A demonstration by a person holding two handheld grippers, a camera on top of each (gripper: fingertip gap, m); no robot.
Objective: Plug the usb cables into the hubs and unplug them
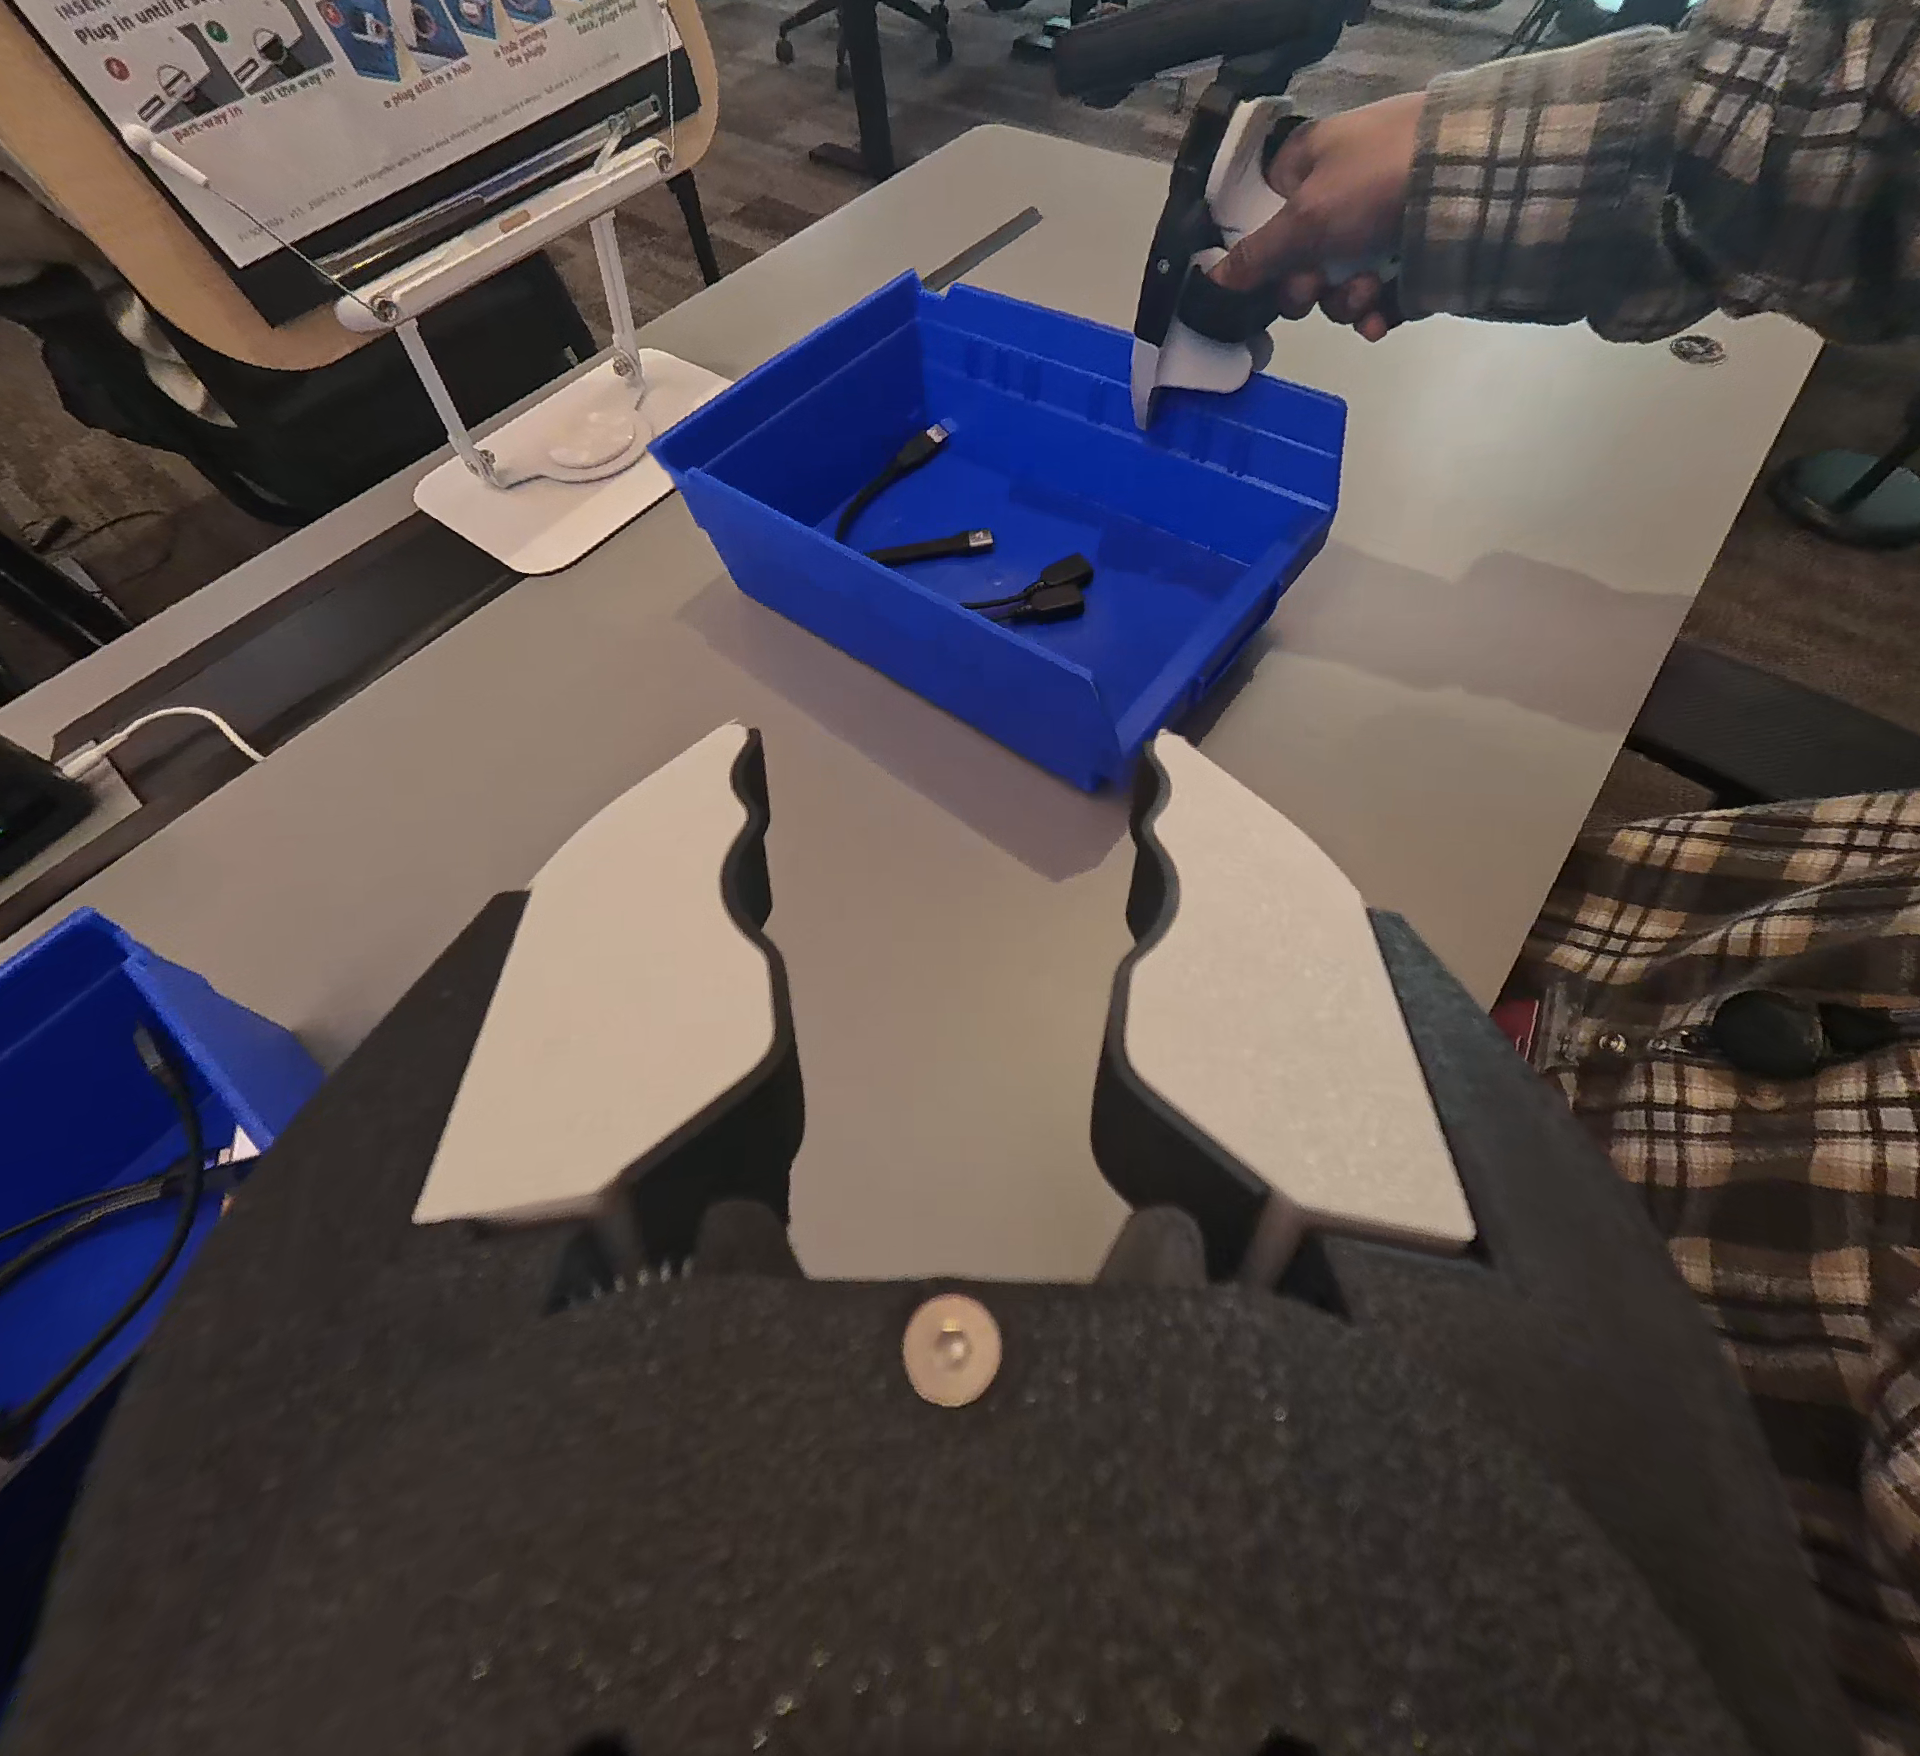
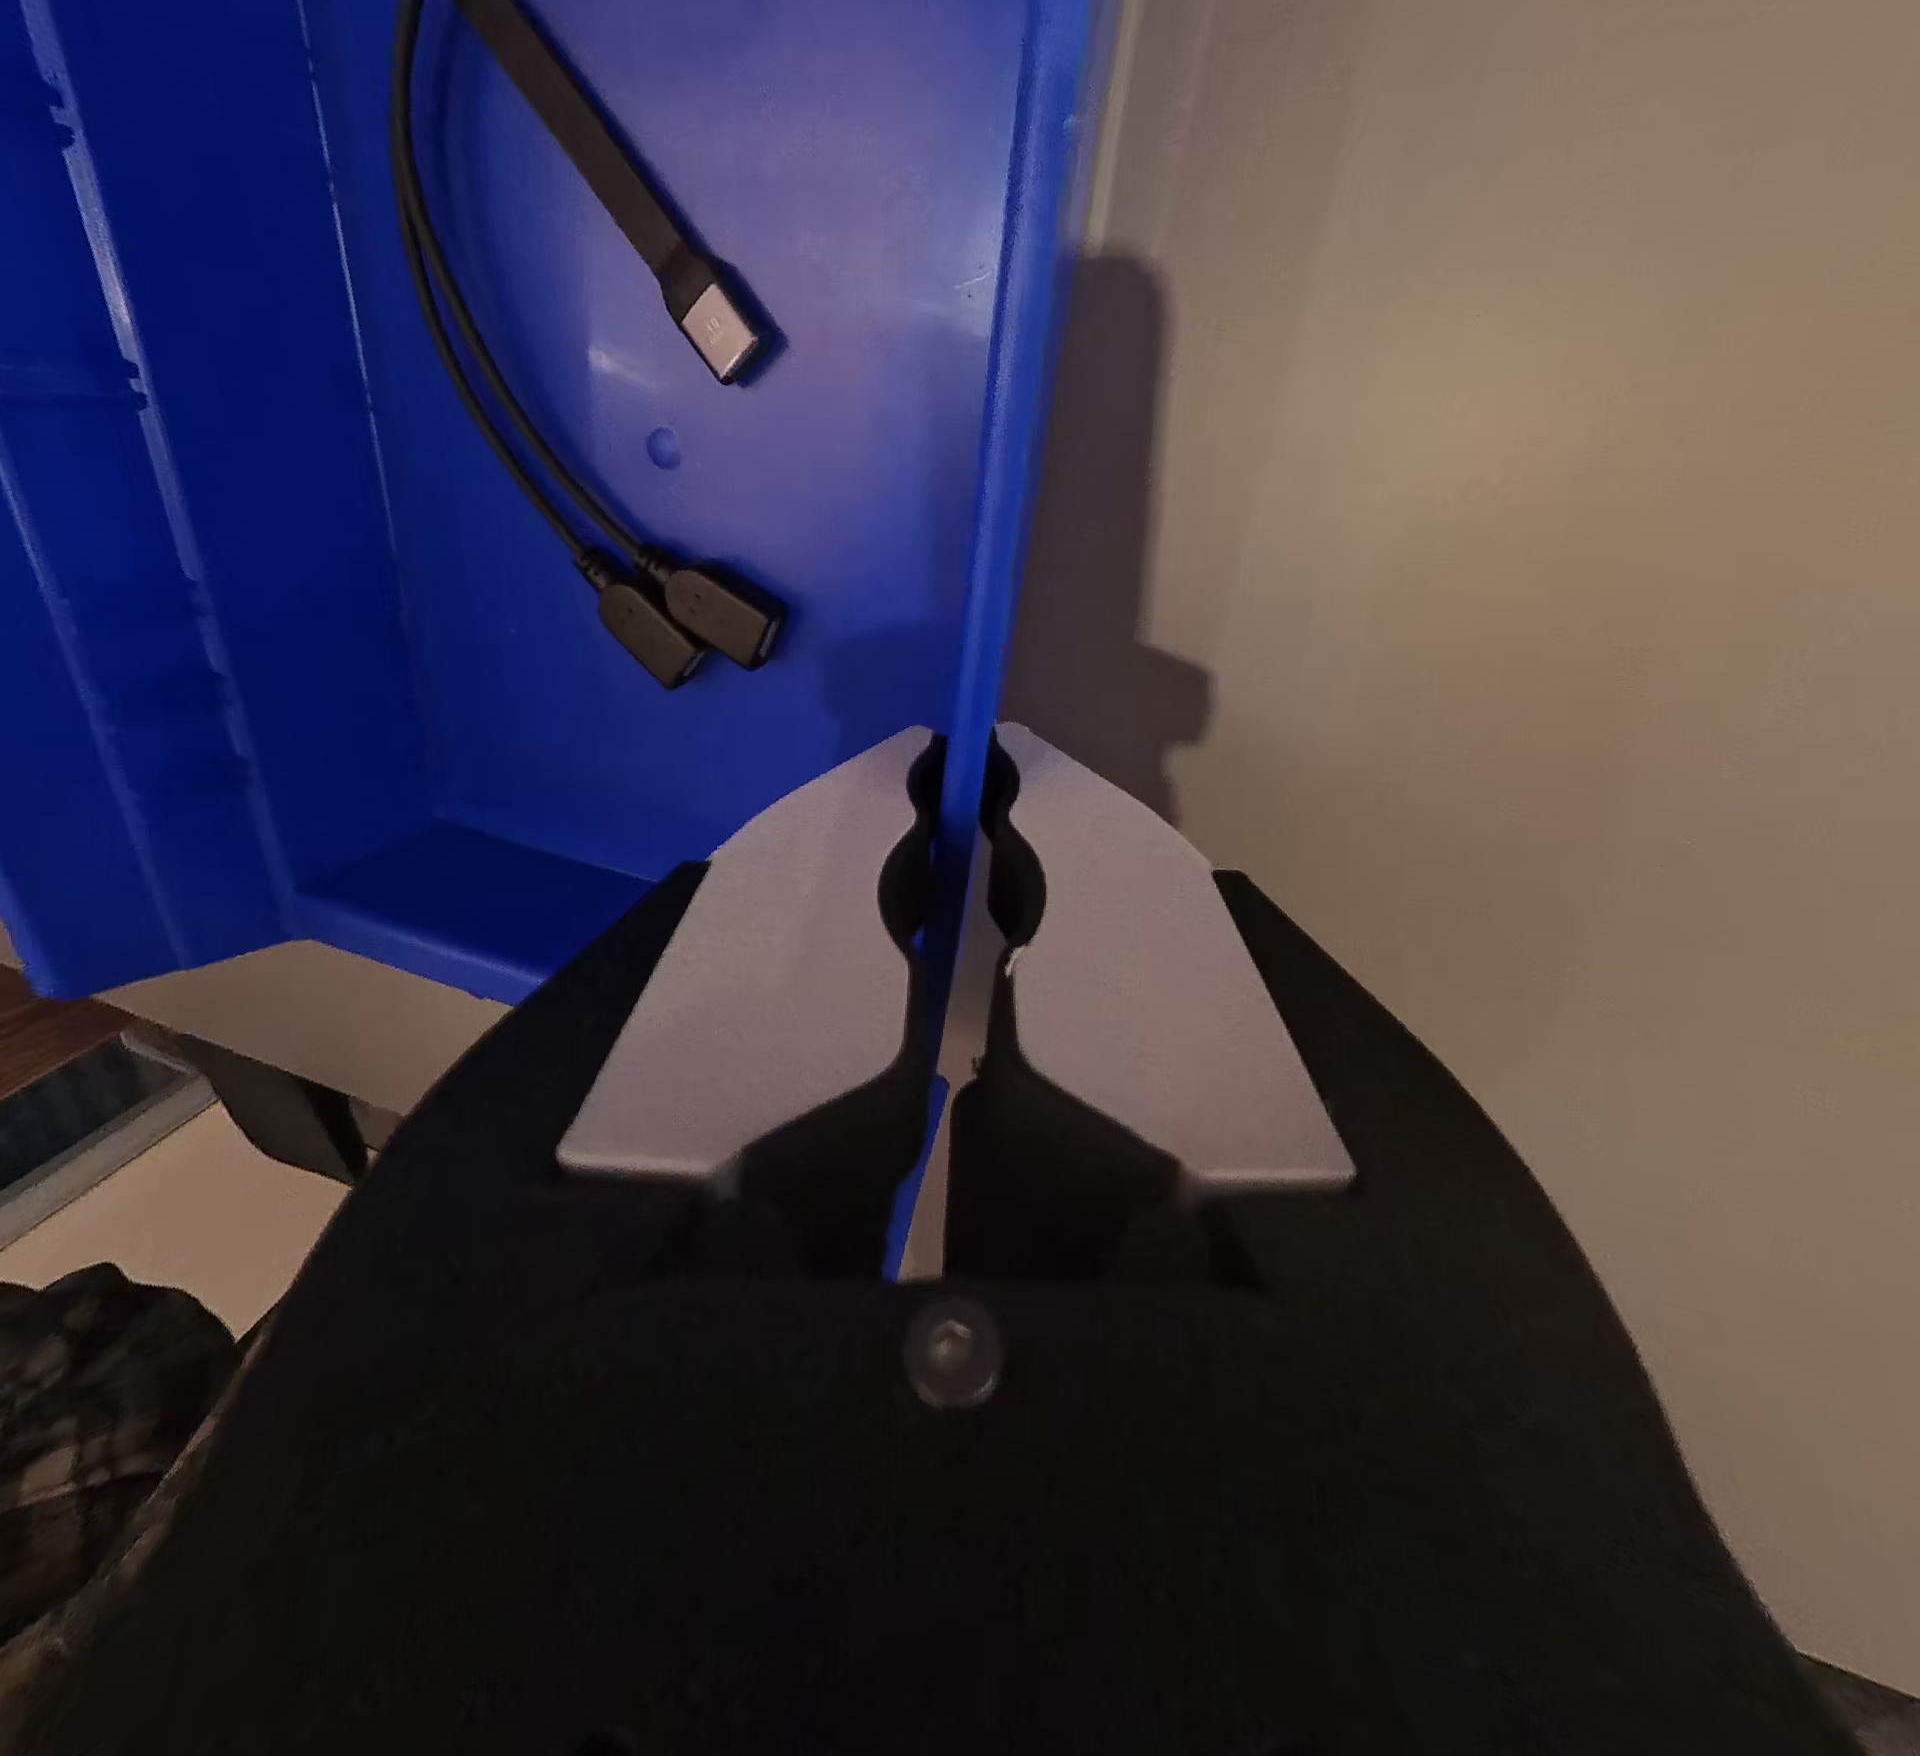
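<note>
Room: office floor with dark carpet, desk legs and chairs, well beyond both grippers.
Table (image 1: 1507, 501): grey, smooth, faintly glossy; it runs under the left gripper and out ahead of it.
Instruction board (image 1: 343, 33): printed sheet on a white wire stand, ahead and to the left of the left gripper.
Blue bin (image 1: 935, 667): hard moulded plastic, open-topped, ribbed inside its far wall; straight ahead of the left gripper, near but not touching.
Second blue bin (image 1: 73, 1083): beside the left gripper on its left, dark cables inside.
Left gripper (image 1: 940, 802): spread wide, nothing between its pale, wavy-edged fingers, hovering over bare table.
Right gripper (image 2: 961, 771): closed tight on the thin wall of the blue bin, one finger inside, one outside; held by a hand (image 1: 1320, 231) in a plaid sleeve.
Split cable (image 2: 681, 620): thin, round, black, two stubby socket ends side by side, lying just ahead and left of the right gripper's tips, long axis pointing roughly toward them.
Flat cable (image 2: 665, 252): ribbon-like, black, silver metal plug, farther ahead.
Third cable (image 1: 894, 480): short, curved, toward the bin's far left.
Key relation: the right gripper is nearer the cables but occupied; the left, I judge, must reach forward over the near wall.
</note>
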